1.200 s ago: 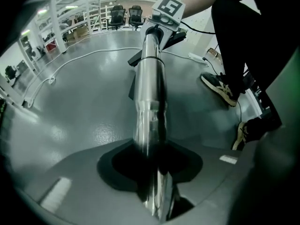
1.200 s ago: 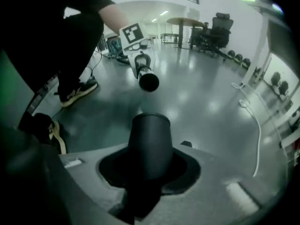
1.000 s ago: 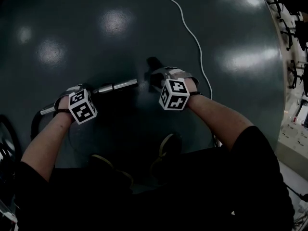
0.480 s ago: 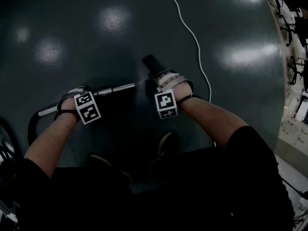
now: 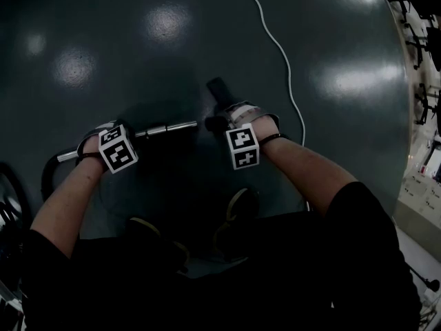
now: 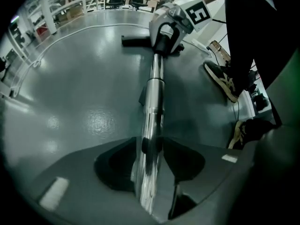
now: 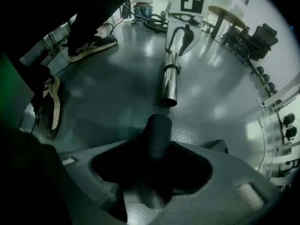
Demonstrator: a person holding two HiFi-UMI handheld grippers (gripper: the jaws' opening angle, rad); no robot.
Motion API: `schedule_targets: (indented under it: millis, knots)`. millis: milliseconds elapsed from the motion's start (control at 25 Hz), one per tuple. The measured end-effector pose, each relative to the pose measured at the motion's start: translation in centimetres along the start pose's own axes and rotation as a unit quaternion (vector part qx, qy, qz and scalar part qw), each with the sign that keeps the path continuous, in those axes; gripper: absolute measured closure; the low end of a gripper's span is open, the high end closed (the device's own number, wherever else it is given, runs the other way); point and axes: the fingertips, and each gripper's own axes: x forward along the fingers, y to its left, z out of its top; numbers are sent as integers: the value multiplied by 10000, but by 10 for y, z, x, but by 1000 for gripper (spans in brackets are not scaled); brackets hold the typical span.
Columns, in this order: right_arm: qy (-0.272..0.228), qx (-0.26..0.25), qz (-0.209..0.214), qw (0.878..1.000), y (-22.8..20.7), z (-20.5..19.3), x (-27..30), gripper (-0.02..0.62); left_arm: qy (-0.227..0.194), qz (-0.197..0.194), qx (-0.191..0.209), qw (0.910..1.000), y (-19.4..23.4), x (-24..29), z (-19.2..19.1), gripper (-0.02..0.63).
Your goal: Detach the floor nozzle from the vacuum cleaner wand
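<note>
The chrome wand lies across the dark floor, and its open end stands a short gap away from the black floor nozzle. My left gripper points steeply down over the wand's left part. Its jaws are opening, but the pads still touch the tube on both sides. My right gripper points straight down over the nozzle's round black neck. Its jaws are opening wide, with the neck between them and a gap on each side. In the left gripper view the nozzle's flat head shows behind the right gripper.
A white cable snakes over the floor beyond the right hand. The person's shoes stand just behind both grippers. A black hose curves off the wand's left end. Office chairs and desks line the room's edge.
The right hand rolled, turning its marker cube, and sank slightly toward the nozzle. The left hand and the wand stayed almost where they were.
</note>
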Motion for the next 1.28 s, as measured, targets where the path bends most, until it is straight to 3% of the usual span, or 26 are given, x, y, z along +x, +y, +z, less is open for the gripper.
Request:
schedule_targets:
  millis: [120, 200, 360, 480, 600, 800, 880, 1040, 1200, 1280]
  knots:
    - [-140, 239, 63, 9996, -4, 4, -12, 353, -433, 128, -421, 9981, 2, -27, 8, 416]
    - [-338, 570, 50, 9978, -9, 13, -32, 353, -847, 189, -880, 9923, -5, -53, 13, 416]
    - [-623, 1519, -159, 9863, -15, 26, -97, 353, -1657, 445, -1776, 9690, -27, -126, 24, 413]
    - [-778, 2401, -225, 9674, -3, 32, -159, 353, -2130, 704, -2213, 9491, -55, -195, 25, 413]
    - [-969, 3455, -294, 9329, 18, 40, -227, 353, -2450, 1072, -2555, 9291, -85, -268, 15, 408]
    - [-1633, 5112, -537, 8421, 47, 61, -334, 353, -2950, 1869, -3371, 8743, -118, -384, 0, 445]
    - [-1983, 5399, -469, 8167, 63, 73, -374, 353, -3050, 2003, -3549, 8608, -141, -421, 2, 443]
    - [-2520, 5347, -210, 8063, 69, 101, -458, 353, -3244, 2397, -3864, 8295, -174, -515, 15, 426]
    - [-3043, 5382, -370, 7851, 41, 122, -542, 353, -3867, 2910, -4087, 7738, -193, -604, 24, 425]
    - [-3236, 5348, -579, 7784, 42, 138, -585, 353, -4200, 2944, -4077, 7555, -216, -637, 30, 425]
